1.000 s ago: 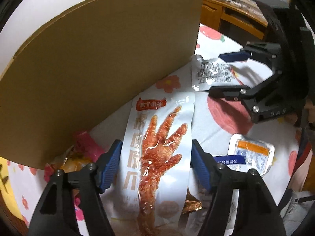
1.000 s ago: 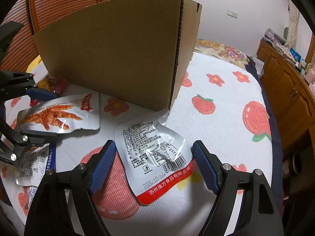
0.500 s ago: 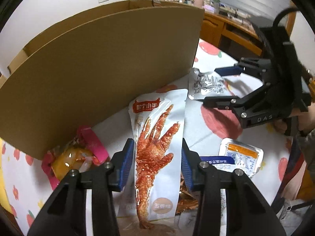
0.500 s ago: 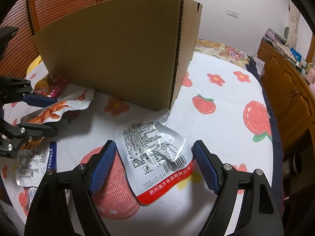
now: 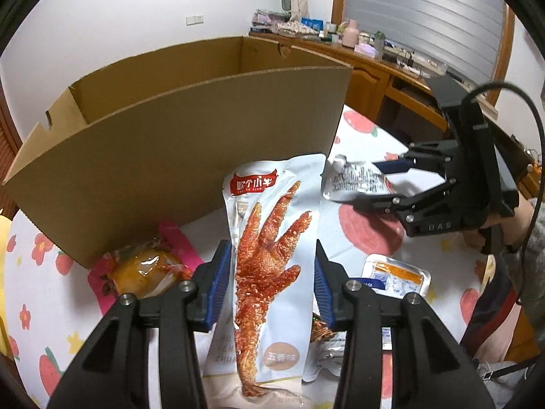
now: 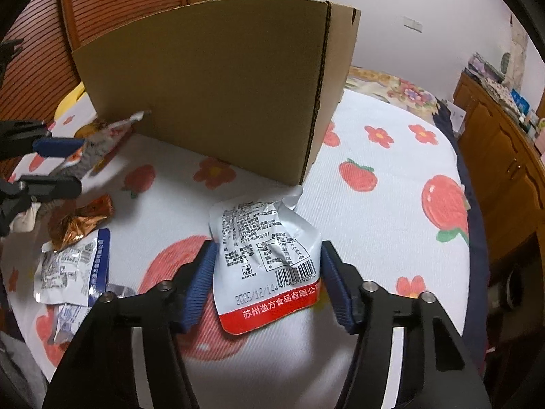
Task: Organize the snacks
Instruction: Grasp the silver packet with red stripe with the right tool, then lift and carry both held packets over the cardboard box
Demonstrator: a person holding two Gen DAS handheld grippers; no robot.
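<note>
Lifted off the bed now, the chicken-foot pack (image 5: pixel 269 272), pinched edgewise in the left gripper (image 5: pixel 269 283), could slip out before the cardboard box (image 5: pixel 190 129), while the right gripper (image 6: pixel 265 283) is closing around the silver snack pouch (image 6: pixel 265 259) and might crumple it.

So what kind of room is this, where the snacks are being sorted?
Most likely a bedroom at home: the snacks lie on a fruit-and-flower bedspread, a wooden dresser crowded with toiletries lines the wall, and a window blind hangs above it.

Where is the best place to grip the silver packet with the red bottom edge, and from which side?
Probably across the silver packet at its lower half, coming from above over the red edge: it lies flat, and the closing right gripper already straddles its side edges.
</note>
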